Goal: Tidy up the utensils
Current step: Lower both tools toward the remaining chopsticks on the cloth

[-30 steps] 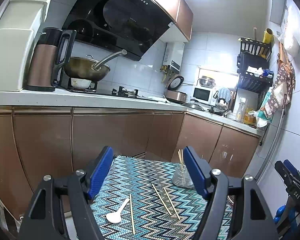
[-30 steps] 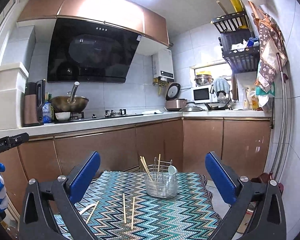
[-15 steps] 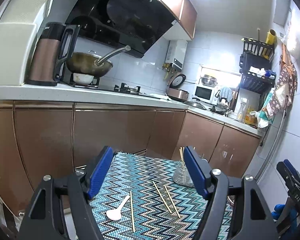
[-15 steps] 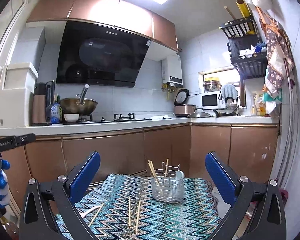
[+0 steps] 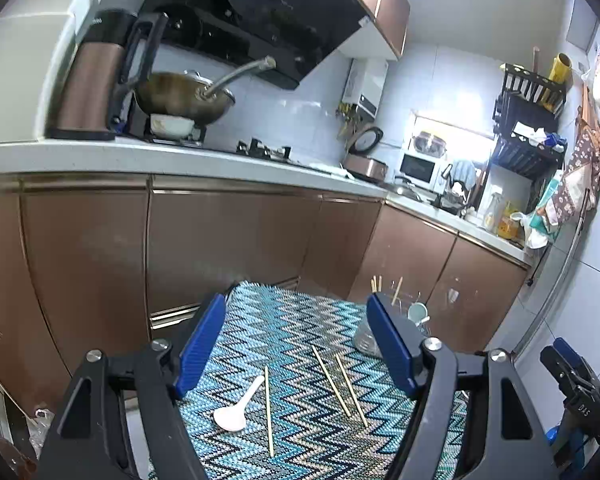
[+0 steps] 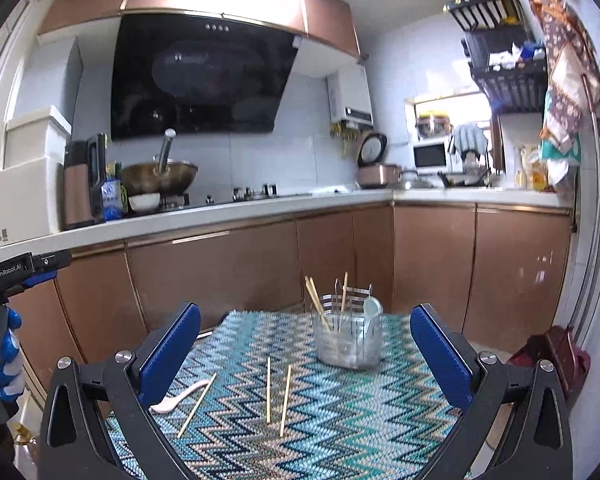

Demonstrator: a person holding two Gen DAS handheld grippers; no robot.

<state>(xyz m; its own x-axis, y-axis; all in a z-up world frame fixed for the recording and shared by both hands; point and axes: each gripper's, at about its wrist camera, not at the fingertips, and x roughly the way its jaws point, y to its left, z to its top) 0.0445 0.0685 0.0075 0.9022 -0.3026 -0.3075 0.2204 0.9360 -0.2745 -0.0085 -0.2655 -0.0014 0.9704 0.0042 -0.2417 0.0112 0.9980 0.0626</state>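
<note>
A small table under a blue zigzag cloth (image 5: 300, 344) (image 6: 340, 420) carries three loose wooden chopsticks (image 5: 269, 412) (image 6: 268, 384) and a white spoon (image 5: 236, 406) (image 6: 180, 396). At the far side stands a clear utensil holder (image 6: 348, 340) (image 5: 364, 336) with chopsticks and a spoon upright in it. My left gripper (image 5: 296, 340) hovers open above the near side, over the spoon and chopsticks. Nothing sits between the blue fingers of my right gripper (image 6: 306, 344), which is also open and faces the holder.
Copper-fronted cabinets (image 6: 228, 272) and a white counter (image 6: 220, 216) run behind the table, with a wok (image 6: 160, 176), kettle (image 6: 78, 184) and rice cooker (image 6: 376, 172) on top. A dark red stool (image 6: 556, 352) stands on the floor at right.
Both views have dipped and come a little closer to the table. The loose chopsticks, spoon and holder lie as before. Both grippers stay open.
</note>
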